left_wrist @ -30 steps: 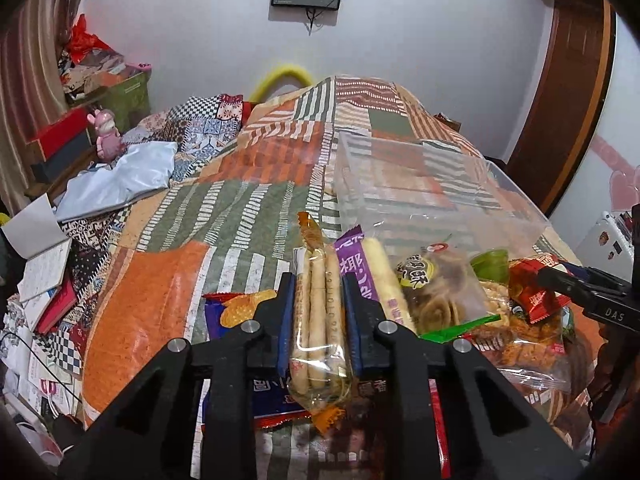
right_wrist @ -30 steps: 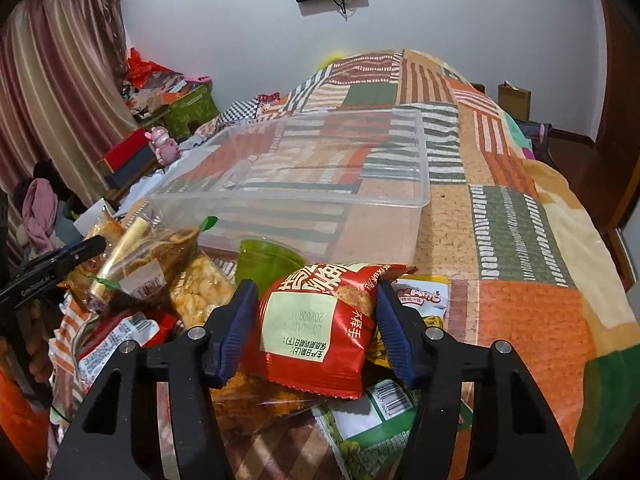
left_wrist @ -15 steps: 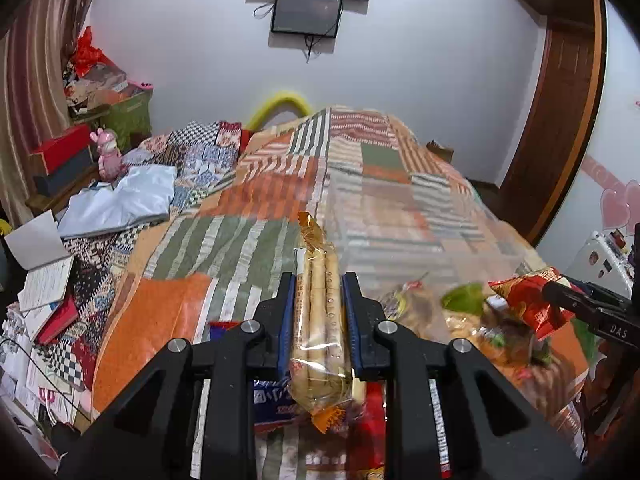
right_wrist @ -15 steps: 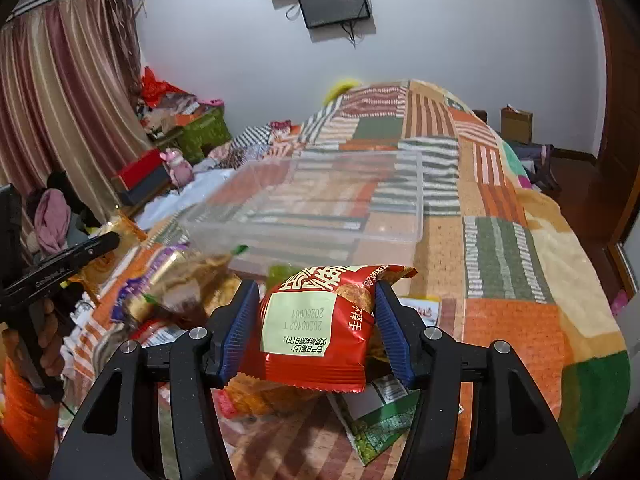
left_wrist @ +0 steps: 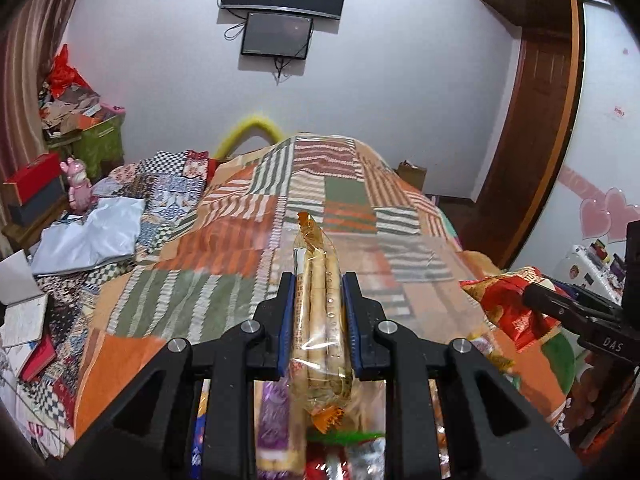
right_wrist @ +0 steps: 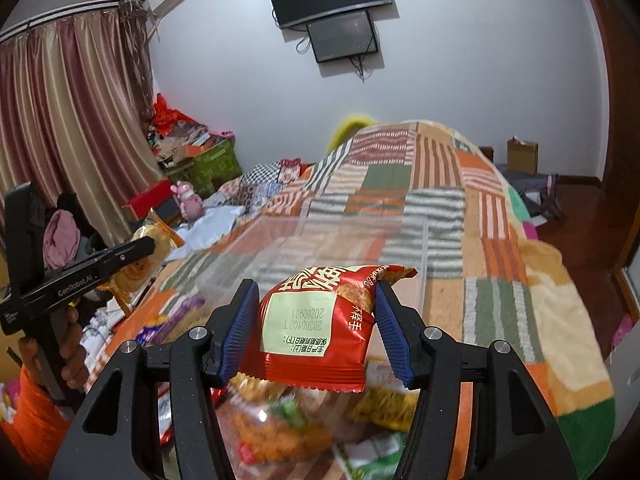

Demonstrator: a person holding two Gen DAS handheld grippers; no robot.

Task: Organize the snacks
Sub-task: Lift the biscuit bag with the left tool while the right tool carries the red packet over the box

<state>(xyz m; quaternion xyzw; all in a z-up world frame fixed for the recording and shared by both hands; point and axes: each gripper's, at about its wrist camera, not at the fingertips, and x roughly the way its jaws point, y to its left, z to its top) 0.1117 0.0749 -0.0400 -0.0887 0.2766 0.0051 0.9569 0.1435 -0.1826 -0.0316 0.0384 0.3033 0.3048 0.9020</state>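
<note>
My left gripper [left_wrist: 318,284] is shut on a clear packet of biscuit sticks [left_wrist: 318,312] and holds it up above the bed. My right gripper [right_wrist: 316,292] is shut on a red snack bag [right_wrist: 320,328] with a pale label, also lifted. The red bag also shows at the right of the left wrist view [left_wrist: 504,312], and the stick packet at the left of the right wrist view [right_wrist: 140,264]. A clear plastic bin [right_wrist: 328,248] lies on the quilt just beyond both grippers. Several loose snack packets [right_wrist: 280,428] lie blurred below the grippers.
A patchwork quilt [left_wrist: 224,248] covers the bed. Clothes and books [left_wrist: 80,240] lie at its left side, boxes and a pink toy [left_wrist: 78,186] beyond. A wooden door [left_wrist: 532,152] stands to the right, screens hang on the far wall.
Both grippers have risen from the snack pile with their packets held. The views have tilted up, so the pile and the clear bin now sit lower in view.
</note>
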